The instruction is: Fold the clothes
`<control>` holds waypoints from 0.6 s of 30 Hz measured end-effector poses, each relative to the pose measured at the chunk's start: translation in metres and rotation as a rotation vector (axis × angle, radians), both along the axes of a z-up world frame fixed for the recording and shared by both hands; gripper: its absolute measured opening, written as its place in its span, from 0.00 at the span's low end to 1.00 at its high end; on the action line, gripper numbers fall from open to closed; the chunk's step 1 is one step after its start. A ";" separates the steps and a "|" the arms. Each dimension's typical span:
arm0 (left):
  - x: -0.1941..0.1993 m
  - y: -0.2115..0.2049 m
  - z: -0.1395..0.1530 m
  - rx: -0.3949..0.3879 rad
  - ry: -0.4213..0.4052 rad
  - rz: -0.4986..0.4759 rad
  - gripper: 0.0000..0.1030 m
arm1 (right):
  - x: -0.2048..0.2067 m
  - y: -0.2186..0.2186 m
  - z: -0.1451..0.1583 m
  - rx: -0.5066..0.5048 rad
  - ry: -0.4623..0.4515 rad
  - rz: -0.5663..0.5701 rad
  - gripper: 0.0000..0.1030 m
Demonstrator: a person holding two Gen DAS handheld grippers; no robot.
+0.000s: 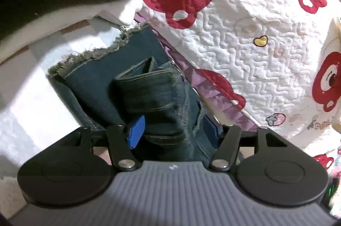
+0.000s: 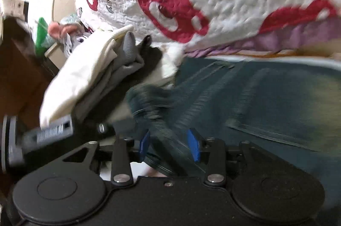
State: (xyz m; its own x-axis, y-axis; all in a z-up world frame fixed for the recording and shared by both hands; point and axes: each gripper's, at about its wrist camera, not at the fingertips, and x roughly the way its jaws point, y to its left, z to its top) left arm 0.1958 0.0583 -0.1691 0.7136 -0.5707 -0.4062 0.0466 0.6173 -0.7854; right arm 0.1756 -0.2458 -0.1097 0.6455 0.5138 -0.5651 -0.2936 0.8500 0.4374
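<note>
Dark blue jeans (image 1: 132,80) with a frayed hem lie folded on a white surface beside the bed. My left gripper (image 1: 173,129) is shut on a thick folded bundle of the denim, which fills the gap between its blue pads (image 1: 136,132). In the blurred right wrist view the same jeans (image 2: 266,98) spread out to the right. My right gripper (image 2: 169,143) stands open. A fold of denim lies between its blue pads (image 2: 193,146), with a little room on either side.
A white quilt with red bears (image 1: 245,34) hangs over the bed edge above purple fabric (image 1: 204,85). A stack of folded white, grey and dark clothes (image 2: 96,72) sits next to the jeans. A brown box and clutter (image 2: 25,59) stand at far left.
</note>
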 end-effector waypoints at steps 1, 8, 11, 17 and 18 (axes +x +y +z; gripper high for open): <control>0.001 0.000 -0.001 -0.001 0.001 0.001 0.62 | -0.013 -0.008 0.002 -0.056 -0.024 -0.021 0.44; 0.004 0.003 -0.010 0.009 0.021 0.014 0.64 | -0.097 -0.057 -0.014 -0.518 -0.128 -0.173 0.49; 0.005 0.000 -0.010 0.024 0.016 0.004 0.65 | -0.123 -0.076 -0.022 -0.653 -0.109 -0.213 0.50; 0.010 -0.015 -0.006 0.084 0.023 -0.001 0.69 | -0.137 -0.102 -0.036 -0.790 -0.091 -0.271 0.50; 0.013 -0.019 -0.004 0.097 0.029 0.002 0.69 | -0.136 -0.104 -0.038 -0.811 -0.095 -0.271 0.51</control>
State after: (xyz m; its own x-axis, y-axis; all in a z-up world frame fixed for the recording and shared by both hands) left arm 0.2084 0.0393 -0.1733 0.7019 -0.5261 -0.4802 0.0232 0.6907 -0.7228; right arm 0.0396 -0.3494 -0.1475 0.7508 -0.2037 -0.6283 -0.0405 0.9353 -0.3515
